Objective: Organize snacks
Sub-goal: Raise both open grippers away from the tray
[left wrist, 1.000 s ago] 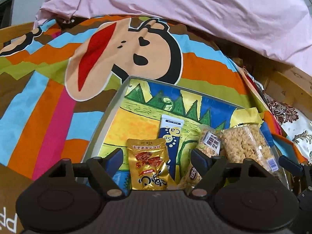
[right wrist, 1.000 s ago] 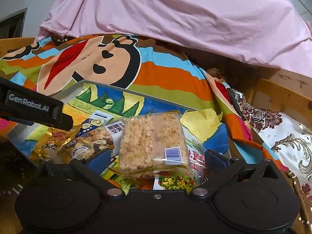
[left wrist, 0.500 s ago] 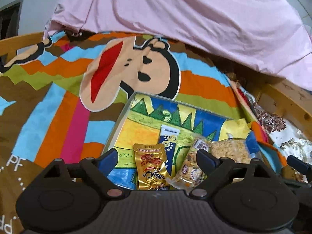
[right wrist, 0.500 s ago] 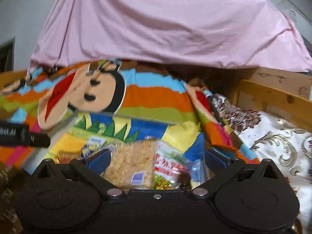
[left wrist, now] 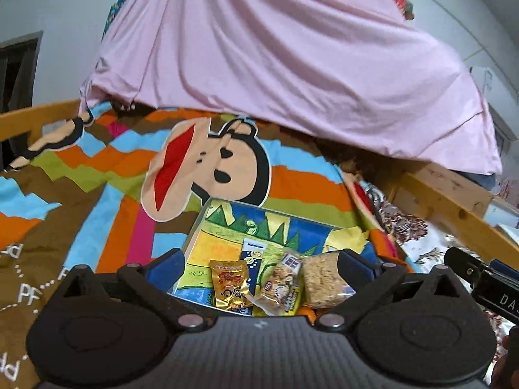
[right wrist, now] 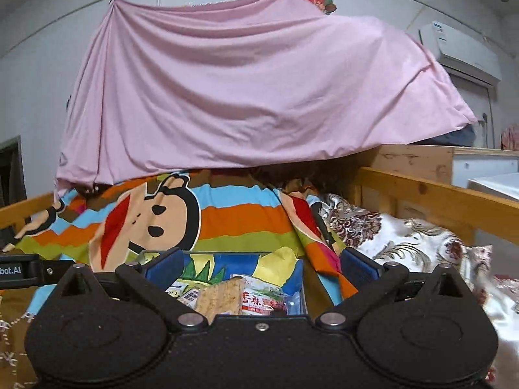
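A shallow tray (left wrist: pixel 207 214) with a colourful cartoon lining lies on the bed. In it lie a gold snack packet (left wrist: pixel 231 283), a blue and white stick packet (left wrist: pixel 252 252), a nut mix packet (left wrist: pixel 281 283) and a clear bag of puffed rice cake (left wrist: pixel 321 278). My left gripper (left wrist: pixel 261 265) is open and empty, raised above the tray's near side. My right gripper (right wrist: pixel 261 265) is open and empty, above the tray (right wrist: pixel 301 278). There the rice cake (right wrist: pixel 223 296) and a red and white packet (right wrist: pixel 262 298) show.
A striped cartoon blanket (left wrist: pixel 113 201) covers the bed. A pink sheet (right wrist: pixel 246 90) hangs behind it. A wooden bed rail (right wrist: pixel 438 197) runs along the right, with a patterned quilt (right wrist: pixel 405 243) inside it. The other gripper's body (left wrist: pixel 486 282) shows at the right.
Both grippers have lifted and pulled back from the tray, so the snacks look smaller and lower. Both stay open and empty.
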`<state>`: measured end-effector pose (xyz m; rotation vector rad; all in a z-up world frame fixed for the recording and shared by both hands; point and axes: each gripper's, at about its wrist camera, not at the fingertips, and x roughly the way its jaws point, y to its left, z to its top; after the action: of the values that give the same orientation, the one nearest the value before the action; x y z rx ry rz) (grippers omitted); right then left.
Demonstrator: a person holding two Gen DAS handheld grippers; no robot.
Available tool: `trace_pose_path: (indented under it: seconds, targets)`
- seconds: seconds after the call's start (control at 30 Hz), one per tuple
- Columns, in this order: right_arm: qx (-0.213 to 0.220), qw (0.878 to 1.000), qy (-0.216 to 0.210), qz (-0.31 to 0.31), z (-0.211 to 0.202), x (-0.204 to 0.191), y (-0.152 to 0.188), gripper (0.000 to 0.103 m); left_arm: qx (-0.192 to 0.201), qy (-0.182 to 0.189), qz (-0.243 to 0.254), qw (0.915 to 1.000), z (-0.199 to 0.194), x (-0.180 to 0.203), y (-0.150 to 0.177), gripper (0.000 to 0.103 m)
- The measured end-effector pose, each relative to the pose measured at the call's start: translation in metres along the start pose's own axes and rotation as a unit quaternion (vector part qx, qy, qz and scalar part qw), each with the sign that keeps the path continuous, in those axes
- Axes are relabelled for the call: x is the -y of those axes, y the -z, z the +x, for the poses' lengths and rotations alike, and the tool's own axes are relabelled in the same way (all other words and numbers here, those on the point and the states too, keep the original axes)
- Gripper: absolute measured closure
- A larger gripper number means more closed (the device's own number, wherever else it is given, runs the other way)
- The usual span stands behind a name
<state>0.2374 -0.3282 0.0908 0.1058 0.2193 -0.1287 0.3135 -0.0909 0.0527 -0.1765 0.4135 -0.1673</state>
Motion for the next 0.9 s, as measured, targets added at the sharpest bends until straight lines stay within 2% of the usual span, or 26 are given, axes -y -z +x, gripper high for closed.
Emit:
trace_pose_path:
  seconds: [0.2,0.4,0.9]
  targets:
    - [0.017,1.0,-0.001,-0.002,-0.037,0.0,-0.004,0.001,0.016,-0.002,0.014,0.9998,-0.041,0.003,0.009,0.001]
    - [0.032,0.999,-0.009,-0.015,-0.064,-0.006,-0.003,0.001,0.026,-0.009,0.023,0.9994,-0.066,0.001,0.012,0.001]
    - [0.038,0.999,-0.021,-0.027,-0.091,-0.019,0.016,0.001,0.041,-0.016,0.042,0.9982,-0.103,-0.006,0.037,0.001]
